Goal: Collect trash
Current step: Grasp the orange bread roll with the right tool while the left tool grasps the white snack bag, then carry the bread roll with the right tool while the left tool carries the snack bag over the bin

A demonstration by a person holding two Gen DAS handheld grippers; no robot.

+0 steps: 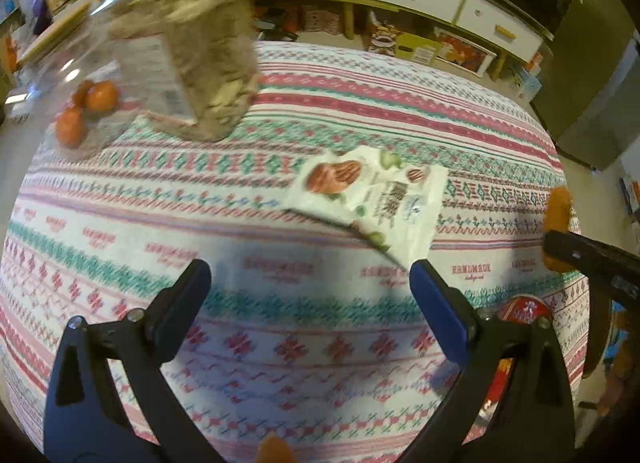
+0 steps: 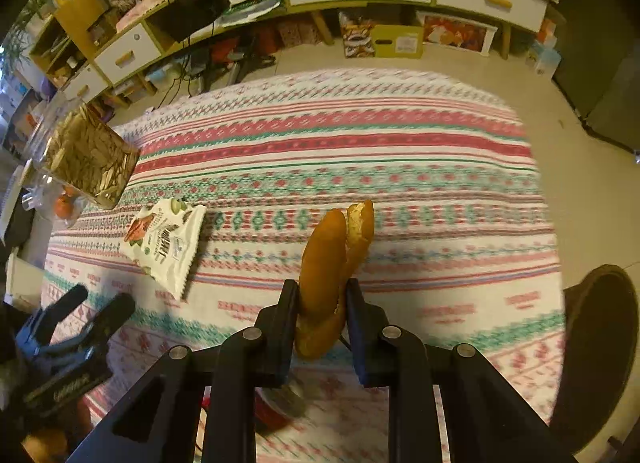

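Jar (image 1: 176, 39) in left wrist view is smeared by motion blur — top cut off by the frame edge, label print unreadable. Wrapper (image 1: 372, 199) text also too blurred to read. Red round thing (image 1: 524, 309) near the right finger is mostly hidden behind it; can't tell what it is. Orange bit (image 1: 274, 449) at the bottom edge is cut off. In right wrist view, the peel's (image 2: 332, 259) lower end is hidden btwn the fingers (image 2: 286, 323), and the red-rimmed item (image 2: 276, 409) beneath them is mostly covered — unclear.
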